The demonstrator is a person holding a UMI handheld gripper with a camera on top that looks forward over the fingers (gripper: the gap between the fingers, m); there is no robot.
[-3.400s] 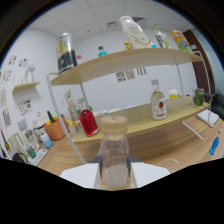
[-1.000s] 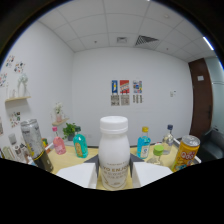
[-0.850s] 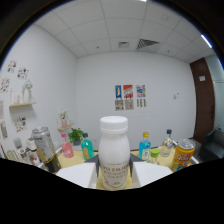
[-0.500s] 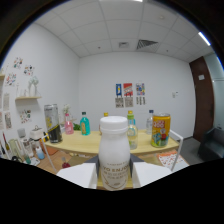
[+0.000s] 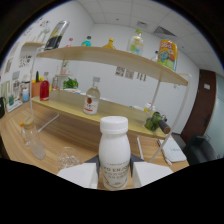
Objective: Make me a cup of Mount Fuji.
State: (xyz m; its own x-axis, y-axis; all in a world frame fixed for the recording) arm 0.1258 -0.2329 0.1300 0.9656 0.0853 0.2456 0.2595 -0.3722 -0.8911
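At the far left of the frame I see a red bottle (image 5: 44,90) on the lower shelf (image 5: 100,111), with small jars beside it that I cannot identify. Below them, at lower left, a clear empty glass (image 5: 30,134) stands on the counter (image 5: 70,142), and a second piece of clear glassware (image 5: 67,159) sits nearer the fingers. Both look dry and unfilled, so I judge that nothing has been poured yet.

Towards the middle, a clear bottle with a red label (image 5: 90,101) stands on the lower shelf. Bottom centre, my hand-held gripper (image 5: 114,176) has its two white fingers closed against the sides of the white milk bottle (image 5: 114,155), which stands upright with its cap still on. I cannot tell whether it is lifted or resting on the counter.

Along the upper shelf (image 5: 115,58), a tall can (image 5: 56,35) leans at upper left, and a yellow can (image 5: 167,52) stands at upper right. On the lower shelf at right, a dark green bottle (image 5: 156,121) lies on its side.

As I read it, the drink is at an early stage: one ingredient is fetched, and opening, pouring and adding anything else are left.
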